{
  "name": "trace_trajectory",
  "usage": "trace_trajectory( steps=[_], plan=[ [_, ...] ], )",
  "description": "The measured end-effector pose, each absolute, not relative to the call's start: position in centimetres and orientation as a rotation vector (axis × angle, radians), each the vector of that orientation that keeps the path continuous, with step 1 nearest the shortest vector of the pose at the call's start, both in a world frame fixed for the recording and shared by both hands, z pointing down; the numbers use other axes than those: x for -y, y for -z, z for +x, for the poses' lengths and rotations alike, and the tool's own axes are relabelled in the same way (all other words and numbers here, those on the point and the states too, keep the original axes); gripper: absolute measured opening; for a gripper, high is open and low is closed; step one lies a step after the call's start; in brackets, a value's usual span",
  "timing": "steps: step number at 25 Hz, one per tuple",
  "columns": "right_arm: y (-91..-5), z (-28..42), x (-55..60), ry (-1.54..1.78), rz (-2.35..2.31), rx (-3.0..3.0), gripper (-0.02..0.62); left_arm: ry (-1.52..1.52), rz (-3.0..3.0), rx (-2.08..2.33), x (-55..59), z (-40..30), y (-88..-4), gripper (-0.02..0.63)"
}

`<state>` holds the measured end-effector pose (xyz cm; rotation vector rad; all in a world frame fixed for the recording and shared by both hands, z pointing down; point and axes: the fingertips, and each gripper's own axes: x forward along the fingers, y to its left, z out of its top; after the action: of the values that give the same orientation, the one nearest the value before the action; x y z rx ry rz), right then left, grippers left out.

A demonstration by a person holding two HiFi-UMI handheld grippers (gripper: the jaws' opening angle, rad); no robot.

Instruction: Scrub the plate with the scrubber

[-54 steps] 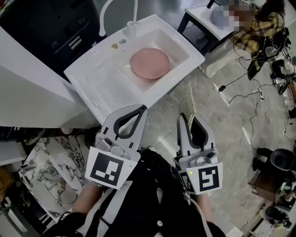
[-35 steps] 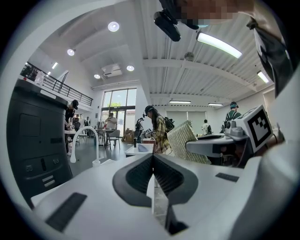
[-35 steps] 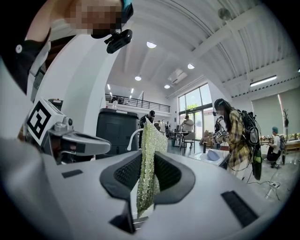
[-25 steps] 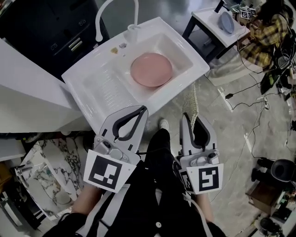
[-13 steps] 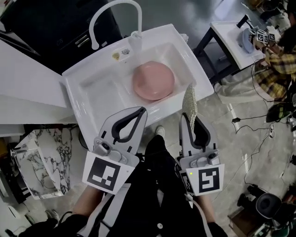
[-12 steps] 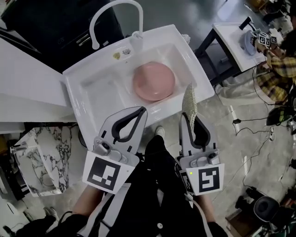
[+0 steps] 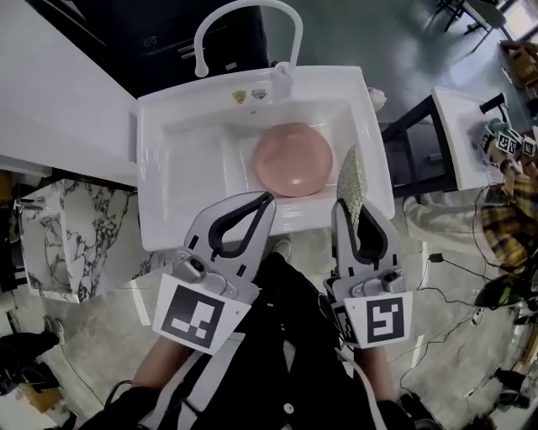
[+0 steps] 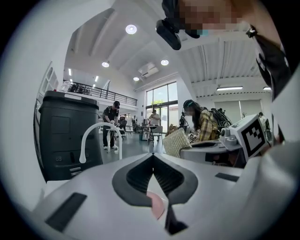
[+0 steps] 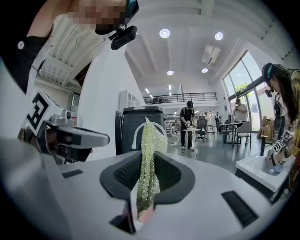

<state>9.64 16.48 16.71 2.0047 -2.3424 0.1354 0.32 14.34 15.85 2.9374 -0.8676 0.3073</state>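
A pink plate (image 7: 293, 159) lies flat in the basin of the white sink (image 7: 176, 151). My right gripper (image 7: 338, 206) is shut on a sparkly green-white mesh scrubber (image 7: 350, 179), which stands up past the jaw tips (image 9: 147, 150) over the sink's front right rim. My left gripper (image 7: 271, 198) is shut with nothing in it, hovering just short of the sink's front rim, near side of the plate. In the left gripper view the jaws (image 8: 153, 157) meet at the tips and a sliver of the pink plate (image 8: 157, 206) shows below them.
A white arched faucet (image 7: 245, 25) rises at the sink's far edge. A marble-patterned stand (image 7: 63, 239) is left of the sink, a small white table (image 7: 466, 138) with an item stands to the right. Cables lie on the floor at the right. People stand in the hall behind.
The view has swung over the sink: sink and plate now sit squarer and closer beneath both grippers. The scrubber's tip now overlaps the sink's front right rim. Both grippers kept their grip.
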Motion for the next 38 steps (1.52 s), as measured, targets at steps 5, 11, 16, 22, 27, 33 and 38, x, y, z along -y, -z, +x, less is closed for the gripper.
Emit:
trace_trajectory(
  steps=[5,11,16,22,27,33,38],
  plan=[
    [-16.9,9.7,-14.8,-0.11,1.912,2.415,0.072,-0.272,2.89,0.974,-13.5,0.4,-16.2,0.0],
    [-17.8,9.5,-12.9,-0.114,1.795,2.478,0.072,-0.248,2.795,1.135,-12.3,-0.8,-16.8,0.0],
    [-19.2,8.9,-11.6,-0.144,1.739,2.489,0.072,-0.258,2.671,1.214,-11.0,-2.3,-18.9,0.0],
    [-22.3,8.8,-10.0,-0.185,1.703,2.433,0.072,-0.305,2.598,1.182,-8.8,-2.2,-22.4,0.0],
    [-25.3,9.3,-8.9,-0.226,1.654,2.379,0.072,-0.343,2.551,1.145,-6.6,-1.7,-25.4,0.005],
    [-28.5,10.2,-6.7,-0.209,1.672,2.299,0.072,-0.363,2.517,1.104,-4.5,-1.6,-28.7,0.045],
    [-31.0,10.9,-5.1,-0.286,1.702,2.23,0.072,-0.443,2.514,1.044,-3.0,-0.9,-30.9,0.057]
  ],
)
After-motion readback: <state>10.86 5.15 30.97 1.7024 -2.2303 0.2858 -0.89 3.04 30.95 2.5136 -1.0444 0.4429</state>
